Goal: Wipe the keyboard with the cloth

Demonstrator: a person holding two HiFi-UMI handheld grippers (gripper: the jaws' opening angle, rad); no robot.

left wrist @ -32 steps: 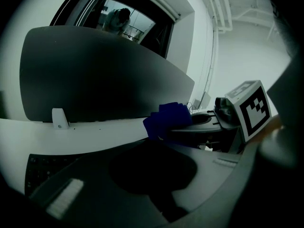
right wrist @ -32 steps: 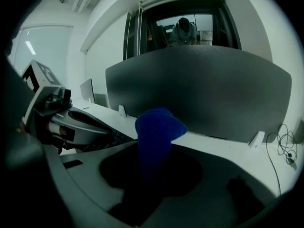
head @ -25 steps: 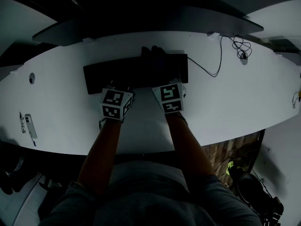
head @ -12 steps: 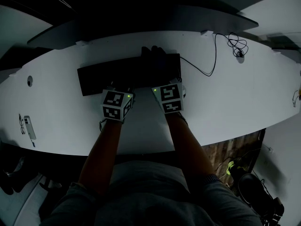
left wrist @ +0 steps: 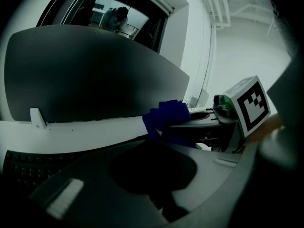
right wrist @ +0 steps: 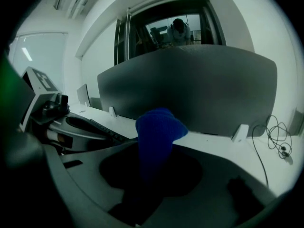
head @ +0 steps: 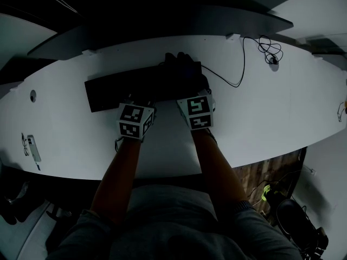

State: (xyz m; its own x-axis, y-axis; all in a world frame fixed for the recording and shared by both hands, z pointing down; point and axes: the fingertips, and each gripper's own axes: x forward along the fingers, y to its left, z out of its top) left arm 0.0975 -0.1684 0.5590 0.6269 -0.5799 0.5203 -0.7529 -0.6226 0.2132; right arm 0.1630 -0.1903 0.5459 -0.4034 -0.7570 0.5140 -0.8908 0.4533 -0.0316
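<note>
Blue knitted cloth [right wrist: 156, 132] is clamped in the right gripper [head: 193, 97]. Jaws are closed on its lower part and the free end bunches up ahead of them. In the head view the cloth sits on the right end of the flat black keyboard [head: 130, 88], reaching past its far edge. Too dark to confirm how much of it presses on the keys.

The keyboard lies lengthwise across the middle of the white curved table [head: 271, 107], slightly skewed, left end nearer the person.

Left gripper [head: 133, 103] is at the keyboard's near edge, about mid-length. Jaws look drawn together with nothing between them. Its own view shows the key rows low on the left. The cloth and the right gripper's marker cube are to its right.

Both marker cubes sit side by side, just in front of the keyboard.

A thin black cable [head: 233, 75] runs from the keyboard's right end to a loose coil near the table's far edge. Grey divider panel [right wrist: 213, 94] stands along that far edge. Small pale device [head: 33, 146] lies far left on the table, well apart from everything.
</note>
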